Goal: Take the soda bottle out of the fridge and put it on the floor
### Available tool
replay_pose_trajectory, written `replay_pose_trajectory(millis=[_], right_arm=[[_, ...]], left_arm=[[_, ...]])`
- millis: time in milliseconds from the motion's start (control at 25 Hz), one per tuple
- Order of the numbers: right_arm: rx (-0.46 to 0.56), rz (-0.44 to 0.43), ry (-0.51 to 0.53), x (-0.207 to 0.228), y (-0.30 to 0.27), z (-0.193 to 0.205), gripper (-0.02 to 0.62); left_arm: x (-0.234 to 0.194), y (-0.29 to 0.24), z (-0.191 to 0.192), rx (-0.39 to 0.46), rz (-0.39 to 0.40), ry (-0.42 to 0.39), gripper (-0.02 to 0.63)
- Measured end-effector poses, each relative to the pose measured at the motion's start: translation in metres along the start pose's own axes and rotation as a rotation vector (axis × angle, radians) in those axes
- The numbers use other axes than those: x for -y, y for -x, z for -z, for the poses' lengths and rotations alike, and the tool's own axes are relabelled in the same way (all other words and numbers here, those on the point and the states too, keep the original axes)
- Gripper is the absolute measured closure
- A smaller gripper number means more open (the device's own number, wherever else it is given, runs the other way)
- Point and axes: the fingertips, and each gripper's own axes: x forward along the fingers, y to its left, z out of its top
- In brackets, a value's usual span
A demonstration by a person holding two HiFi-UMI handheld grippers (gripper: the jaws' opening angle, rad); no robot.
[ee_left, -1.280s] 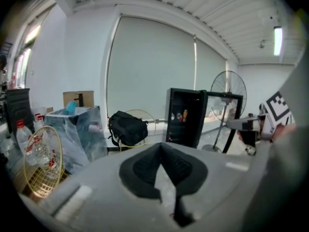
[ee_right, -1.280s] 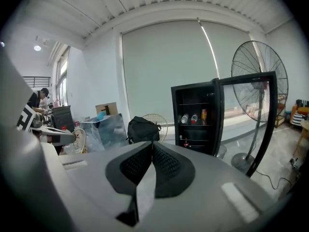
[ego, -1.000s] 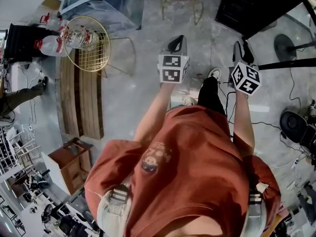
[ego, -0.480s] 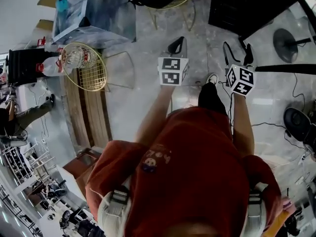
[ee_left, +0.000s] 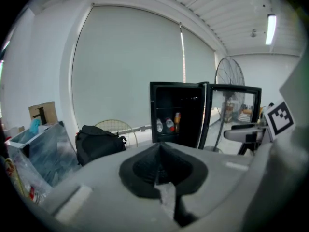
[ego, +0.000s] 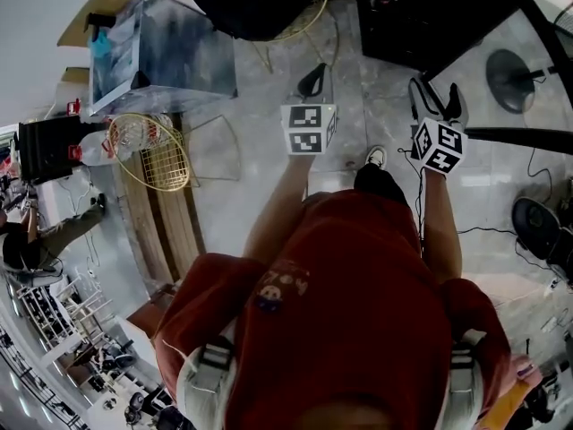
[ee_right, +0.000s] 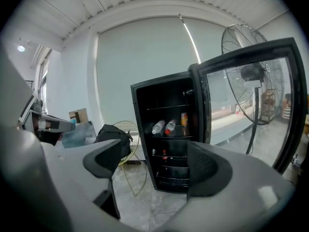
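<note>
Barely started: fridge (ee_right: 166, 134) open, red-capped bottle (ee_right: 170, 126) still shelved; right gripper (ee_right: 154, 166) just spread, empty; left gripper (ee_left: 158, 154) pinched shut.

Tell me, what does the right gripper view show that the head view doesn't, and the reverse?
Only the right gripper view faces the shelves: two bottles lying beside a can. Only the head view shows the person's red shirt and the wooden bench. Both show the fridge, the black bag and the standing fan.
</note>
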Motion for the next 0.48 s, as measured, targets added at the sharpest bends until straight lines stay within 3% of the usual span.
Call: replay_pose_trajectory(millis=[480], right_arm=[[0.032,0.039,-0.008,0.038,-0.040,-0.035,0.186]], left_arm=[[0.011,-0.067,-0.042,0.022,0.060,-0.038,0.606]])
